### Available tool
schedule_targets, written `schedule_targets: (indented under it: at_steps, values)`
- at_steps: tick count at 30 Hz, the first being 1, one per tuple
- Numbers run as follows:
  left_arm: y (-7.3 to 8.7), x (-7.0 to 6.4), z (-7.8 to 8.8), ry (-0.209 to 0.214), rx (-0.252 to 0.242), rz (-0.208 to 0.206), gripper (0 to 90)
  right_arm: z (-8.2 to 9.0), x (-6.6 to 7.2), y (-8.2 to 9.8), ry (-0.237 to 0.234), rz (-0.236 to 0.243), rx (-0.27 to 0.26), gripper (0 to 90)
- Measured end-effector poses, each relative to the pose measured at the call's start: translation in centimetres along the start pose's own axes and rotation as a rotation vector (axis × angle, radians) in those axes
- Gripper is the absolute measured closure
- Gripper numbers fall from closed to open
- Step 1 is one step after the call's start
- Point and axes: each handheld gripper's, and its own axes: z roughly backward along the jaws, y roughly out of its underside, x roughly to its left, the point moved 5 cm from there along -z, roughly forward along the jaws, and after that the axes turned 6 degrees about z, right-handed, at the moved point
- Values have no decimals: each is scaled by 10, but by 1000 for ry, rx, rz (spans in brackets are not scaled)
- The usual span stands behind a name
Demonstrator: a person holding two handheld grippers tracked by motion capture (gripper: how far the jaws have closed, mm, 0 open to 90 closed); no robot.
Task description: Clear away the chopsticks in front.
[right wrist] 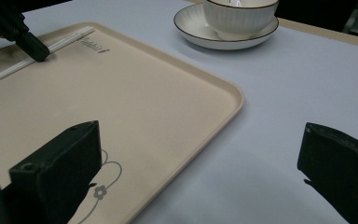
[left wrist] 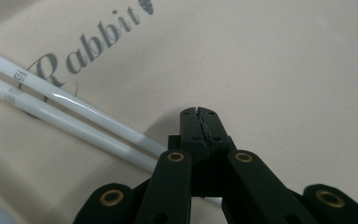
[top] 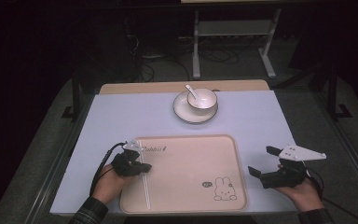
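Note:
A pair of white chopsticks [top: 144,179] lies lengthwise on the left part of a beige tray [top: 191,158] printed with a rabbit. My left gripper [top: 145,167] hovers low over the tray beside the chopsticks' upper half. In the left gripper view its jaws [left wrist: 199,112] are shut with nothing between them, and the chopsticks [left wrist: 74,101] run past on their left over the tray [left wrist: 284,70]. My right gripper [top: 260,160] stands open and holds nothing, just off the tray's right edge. In the right gripper view its jaws [right wrist: 200,154] span the tray's corner [right wrist: 223,88].
A white bowl [top: 203,98] with a spoon [top: 191,91] in it sits on a saucer [top: 185,114] beyond the tray, at the table's far middle. The bowl [right wrist: 240,16] appears at the top of the right gripper view. The table is covered in pale blue [top: 121,116].

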Motion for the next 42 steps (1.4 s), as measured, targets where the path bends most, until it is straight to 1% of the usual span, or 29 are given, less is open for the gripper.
schedule_targets:
  at_steps: [4, 12, 17, 19, 21, 24, 27, 29, 32, 33, 36, 37, 38, 39, 40, 41, 42]
  values:
    - [6, 6, 7, -19, 4, 11, 895, 0, 0, 0, 0, 1, 0, 0]
    - [10, 9, 10, -20, 1, 28, 895, 0, 0, 0, -1, 3, 3, 0]
    - [10, 9, 10, -25, 3, 22, 894, 0, 0, 0, 0, 2, 3, 0]
    - [9, 11, 12, -50, 10, 7, 895, 0, 0, 1, 0, 1, 3, 0]
    - [9, 15, 14, -77, 10, 10, 894, 0, 0, 1, 1, 1, 5, 0]
    - [10, 17, 15, -63, 4, 23, 894, 0, 0, 1, 0, 2, 6, 0]
    - [10, 15, 13, -64, 12, 12, 892, -1, 0, 1, -1, 6, 8, 0]
    - [9, 14, 13, -61, 11, 12, 882, -1, 0, 1, 0, 5, 8, 0]
    - [8, 13, 15, -49, -5, 12, 864, -1, 0, 1, 0, 6, 7, 0]
    - [7, 12, 17, -44, -18, 12, 851, -1, 0, 1, 0, 6, 7, 0]
    - [3, 9, 24, -38, -63, 16, 720, -1, 0, 1, -1, 7, 10, 0]
    - [3, 8, 26, -29, -70, 16, 720, -1, 0, 1, -1, 7, 10, 0]
    - [2, 7, 29, -28, -86, 9, 675, -1, 0, 1, -1, 6, 10, 0]
    - [1, 4, 35, -23, -128, -9, 570, -1, 0, 1, -2, 5, 10, 0]
    - [1, 4, 35, -23, -128, -9, 530, -1, 0, 1, -2, 5, 10, 0]
    - [2, 2, 41, -26, -159, -36, 484, -1, 0, 1, -1, 6, 9, 0]
    - [2, 2, 44, -29, -174, -50, 444, -1, 0, 1, -2, 6, 8, 0]
